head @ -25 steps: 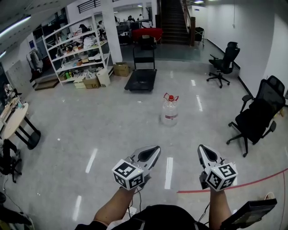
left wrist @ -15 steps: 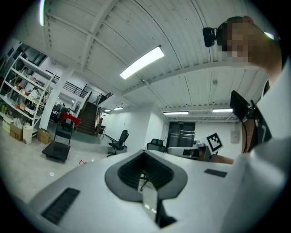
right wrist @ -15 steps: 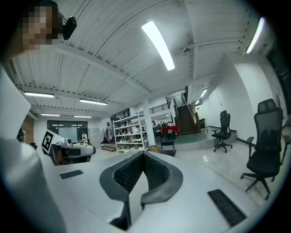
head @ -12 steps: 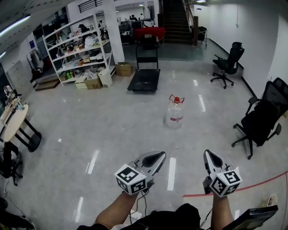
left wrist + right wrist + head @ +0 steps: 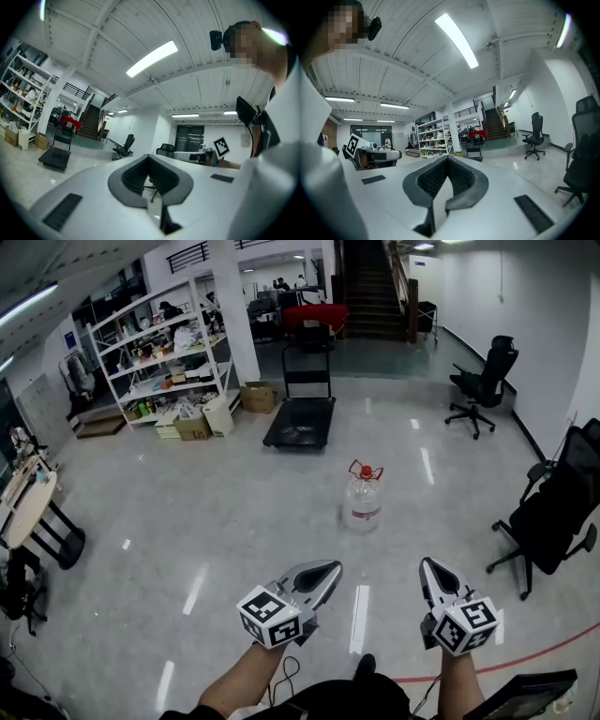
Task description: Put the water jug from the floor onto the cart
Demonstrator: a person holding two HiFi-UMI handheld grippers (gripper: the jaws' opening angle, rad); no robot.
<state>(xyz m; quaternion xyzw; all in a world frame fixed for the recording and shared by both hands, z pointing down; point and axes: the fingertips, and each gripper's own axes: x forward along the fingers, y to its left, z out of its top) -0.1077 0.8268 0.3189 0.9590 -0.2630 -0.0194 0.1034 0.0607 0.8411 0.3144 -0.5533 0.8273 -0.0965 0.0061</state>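
Both grippers sit low in the head view, side by side, pointing ahead across the floor [image 5: 234,512]. The left gripper [image 5: 323,570] has its jaws pressed together with nothing between them. The right gripper [image 5: 431,573] is likewise closed tight and holds nothing (its own view shows the pads meeting). A red line [image 5: 525,657] runs on the floor just right of the right gripper. The water jug [image 5: 363,500] stands upright on the floor ahead, well apart from both grippers; it is clear, with a red cap and handle. An office chair [image 5: 553,521] stands to the right. Beyond the jug, apart from it, is the cart [image 5: 302,423], a black flat deck with an upright handle. Further back are cardboard boxes [image 5: 255,395], a shelf rack [image 5: 155,352] at left and stairs [image 5: 370,287].
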